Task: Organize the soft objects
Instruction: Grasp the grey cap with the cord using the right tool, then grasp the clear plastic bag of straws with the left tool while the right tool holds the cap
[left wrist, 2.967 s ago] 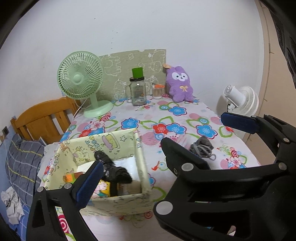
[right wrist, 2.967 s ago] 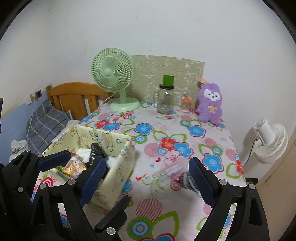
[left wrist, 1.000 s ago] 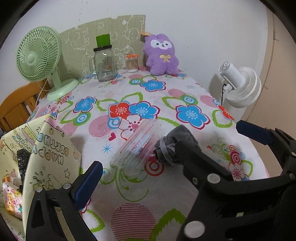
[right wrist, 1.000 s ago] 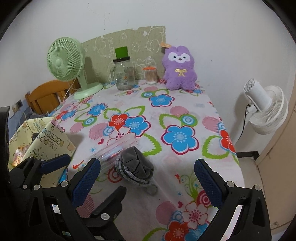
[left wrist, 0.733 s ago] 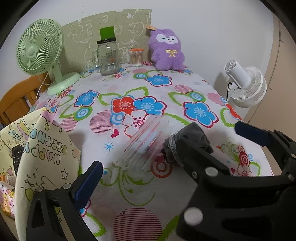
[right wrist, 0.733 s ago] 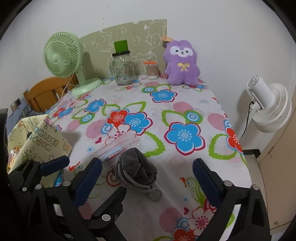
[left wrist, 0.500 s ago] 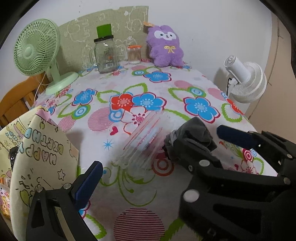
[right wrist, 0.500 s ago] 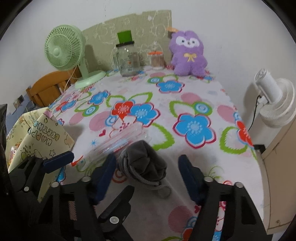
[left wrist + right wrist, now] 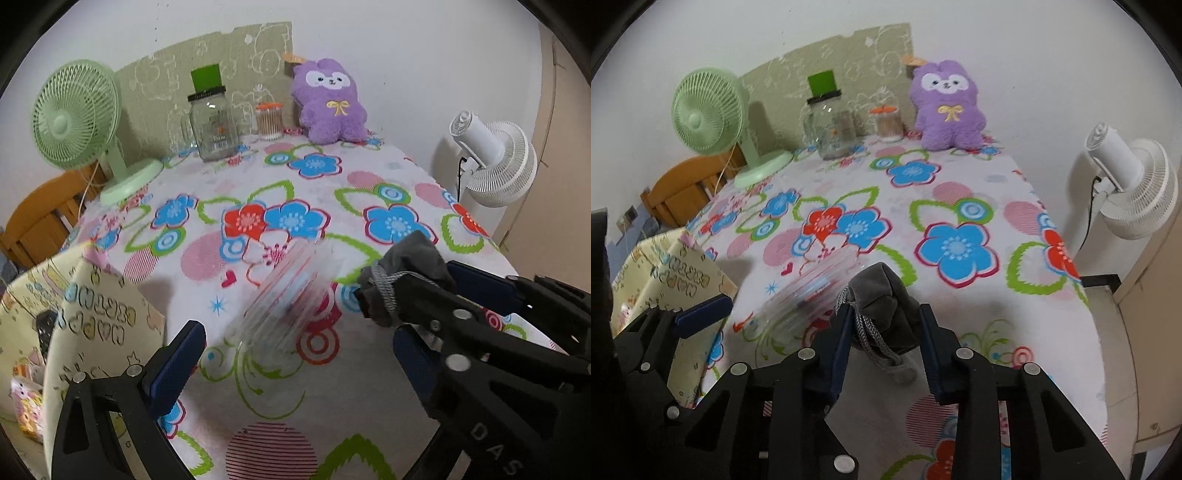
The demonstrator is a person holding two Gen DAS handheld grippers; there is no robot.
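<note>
A grey drawstring pouch lies on the flowered tablecloth, and my right gripper is shut on it, one finger on each side. It also shows in the left wrist view between the right gripper's fingers. My left gripper is open and empty, hovering over a clear plastic pencil case that lies just left of the pouch. A pale yellow fabric storage box with several items inside stands at the table's left edge.
A purple plush toy, a glass jar with a green lid, a cotton swab pot and a green desk fan stand along the back wall. A white fan stands off the table's right edge. A wooden chair is at left.
My right gripper has closed in on the grey pouch and now grips it. Both grippers moved forward and lower toward the pouch and pencil case.
</note>
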